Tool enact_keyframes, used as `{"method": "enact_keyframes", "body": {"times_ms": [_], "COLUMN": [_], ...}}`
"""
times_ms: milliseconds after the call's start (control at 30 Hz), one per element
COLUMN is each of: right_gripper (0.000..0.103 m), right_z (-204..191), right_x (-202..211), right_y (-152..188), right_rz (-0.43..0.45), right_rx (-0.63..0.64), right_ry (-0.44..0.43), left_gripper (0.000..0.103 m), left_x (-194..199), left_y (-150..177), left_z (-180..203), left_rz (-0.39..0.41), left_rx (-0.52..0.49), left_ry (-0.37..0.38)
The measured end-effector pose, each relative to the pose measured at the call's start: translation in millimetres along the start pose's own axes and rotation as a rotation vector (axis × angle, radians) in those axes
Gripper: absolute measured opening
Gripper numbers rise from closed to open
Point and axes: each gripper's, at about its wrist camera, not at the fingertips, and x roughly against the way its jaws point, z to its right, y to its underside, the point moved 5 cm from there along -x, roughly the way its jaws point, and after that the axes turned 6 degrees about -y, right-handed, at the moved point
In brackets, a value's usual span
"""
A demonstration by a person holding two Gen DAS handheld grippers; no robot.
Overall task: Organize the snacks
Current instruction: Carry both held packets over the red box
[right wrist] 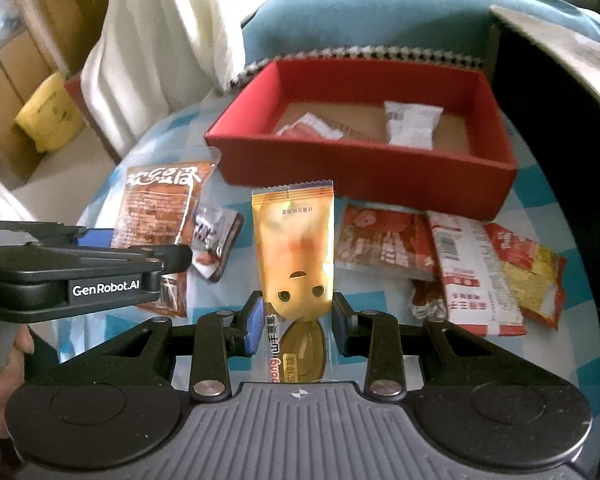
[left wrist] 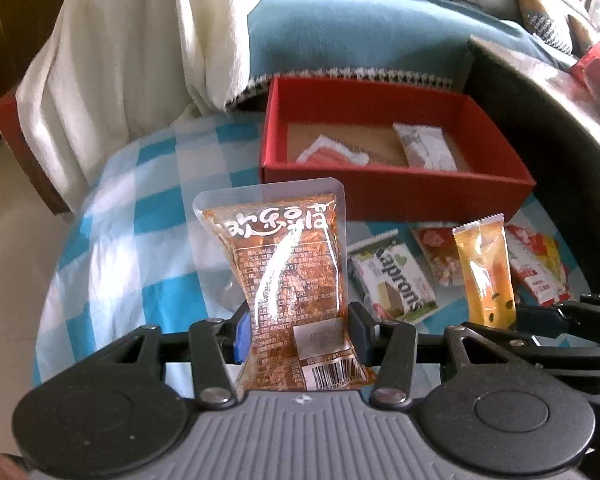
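Note:
My left gripper [left wrist: 298, 334] is shut on a brown snack pouch [left wrist: 288, 264] with white writing, held upright above the checked cloth. That same brown pouch [right wrist: 158, 208] shows at the left in the right wrist view, with the left gripper [right wrist: 100, 260] beside it. My right gripper [right wrist: 298, 322] is shut on a yellow candy packet [right wrist: 296, 248]. In the left wrist view the yellow packet [left wrist: 486, 272] stands at the right. Behind both lies an open red box [left wrist: 396, 192] holding a red-and-white packet [left wrist: 328, 154] and a white packet [left wrist: 424, 146].
Loose snacks lie on the blue-and-white checked cloth [left wrist: 120, 216] before the box: a green-and-white wafer pack [left wrist: 392, 280], red packets [right wrist: 384, 244], a red-and-white bar [right wrist: 474, 276], a small dark packet [right wrist: 216, 240]. A white cloth [left wrist: 132, 52] and blue cushion [left wrist: 360, 28] lie behind.

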Motion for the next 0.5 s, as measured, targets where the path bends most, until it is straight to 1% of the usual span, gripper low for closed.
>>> {"method": "enact_keyframes", "body": {"times_ms": [100,233,500], "right_gripper": [0.043,0.043,0.043], "right_z": [0,-1,11], "right_x": [7,13,20], "right_y": [-1,-7,-27], "right_rz": [0.030,0.061,0.118], "right_rx": [-0.011,0.004,-0.003], "right_ry": [-0.009,-0.009,-0.001], "left_gripper": [0.042,0.042,0.042], "left_x": [6,11,7], "left_y": [-6,-14,-28], "left_z": [2,5,10], "left_rz": [0.034,0.075,0.101], "left_rx": [-0.003,-0.015,-0.006], "left_ry": [0.006,-0.011,-0.007]}}
